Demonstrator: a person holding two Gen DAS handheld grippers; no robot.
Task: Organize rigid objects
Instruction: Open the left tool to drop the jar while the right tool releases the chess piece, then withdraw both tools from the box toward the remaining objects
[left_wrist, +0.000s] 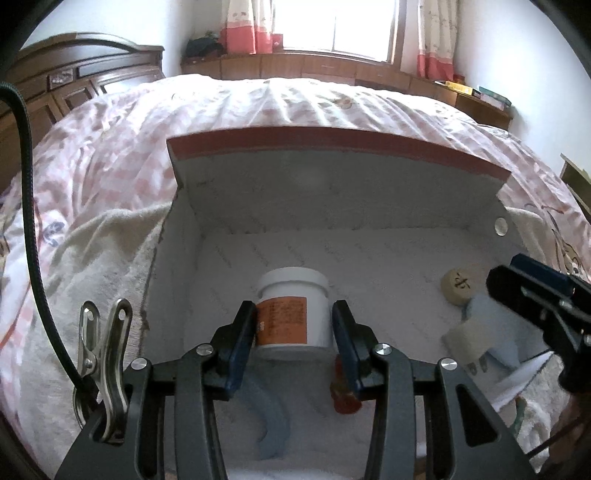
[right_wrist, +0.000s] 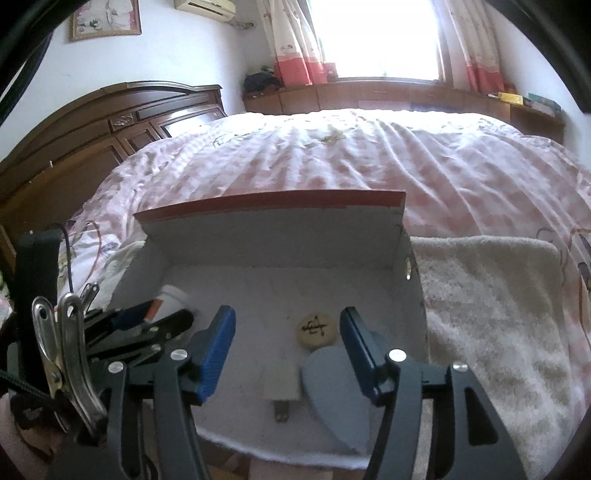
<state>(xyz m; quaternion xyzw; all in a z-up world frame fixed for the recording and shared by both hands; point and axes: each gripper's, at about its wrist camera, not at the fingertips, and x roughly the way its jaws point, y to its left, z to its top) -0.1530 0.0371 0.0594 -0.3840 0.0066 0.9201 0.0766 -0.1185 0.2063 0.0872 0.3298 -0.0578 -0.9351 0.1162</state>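
An open white box (left_wrist: 369, 206) with a red-edged lid lies on the bed. In the left wrist view my left gripper (left_wrist: 293, 314) is shut on a white jar (left_wrist: 295, 295) with an orange label, held upright inside the box on its left side. My right gripper (right_wrist: 287, 321) stands open over the box's right side, its pads touching nothing. Below and between its fingers lie a white plug adapter (right_wrist: 280, 384), a blue-grey oval piece (right_wrist: 332, 395) and a round beige disc (right_wrist: 317, 330) with a black character. The same disc (left_wrist: 460, 286) shows in the left wrist view.
The box rests on a cream towel (right_wrist: 491, 317) over a pink checked quilt (right_wrist: 351, 158). A red-orange object (left_wrist: 345, 395) and a blue-grey curved piece (left_wrist: 273, 417) lie near the box's front under the left gripper. A dark wooden headboard (right_wrist: 92, 133) stands at the left.
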